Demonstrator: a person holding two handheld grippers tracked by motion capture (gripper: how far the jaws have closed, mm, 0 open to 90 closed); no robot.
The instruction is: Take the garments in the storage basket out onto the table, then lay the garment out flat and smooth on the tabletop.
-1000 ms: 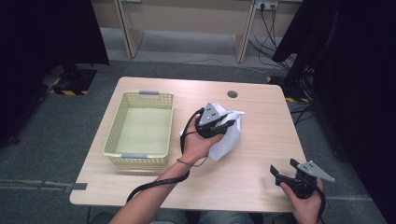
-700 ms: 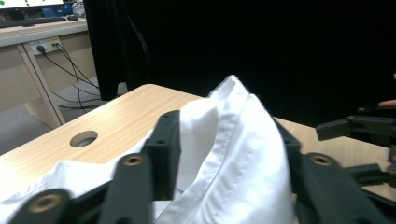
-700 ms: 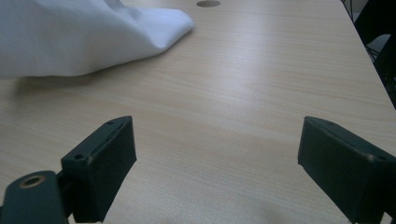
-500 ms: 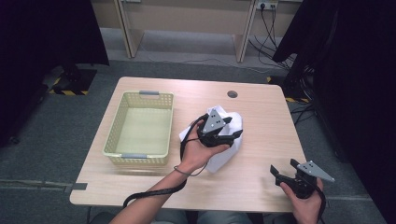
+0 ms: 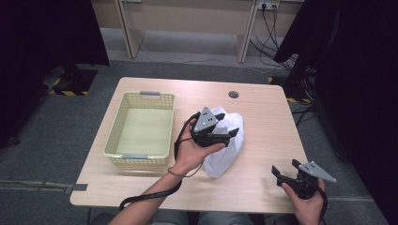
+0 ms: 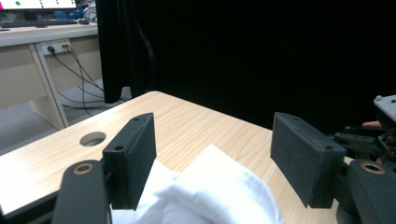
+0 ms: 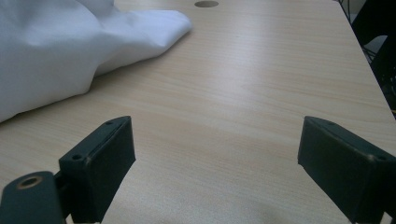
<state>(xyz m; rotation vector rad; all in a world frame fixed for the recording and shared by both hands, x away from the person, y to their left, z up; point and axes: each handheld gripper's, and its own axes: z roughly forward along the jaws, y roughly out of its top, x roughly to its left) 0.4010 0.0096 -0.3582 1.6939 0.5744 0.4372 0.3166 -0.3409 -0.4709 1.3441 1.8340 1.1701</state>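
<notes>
Wooden counter (image 5: pixel 263 117) has a white cloth (image 5: pixel 225 150) bunched beside the yellow basket (image 5: pixel 141 129). Left claw (image 5: pixel 230 133) just spread wide, hovering over the cloth, gripping nothing. Right claw (image 5: pixel 284 171) sits released, well apart.

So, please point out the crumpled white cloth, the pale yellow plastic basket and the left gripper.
crumpled white cloth (image 5: pixel 225 157), high view, lower fold.
pale yellow plastic basket (image 5: pixel 141 159), high view, near rim.
left gripper (image 5: pixel 231 133), high view, between jaws.
</notes>
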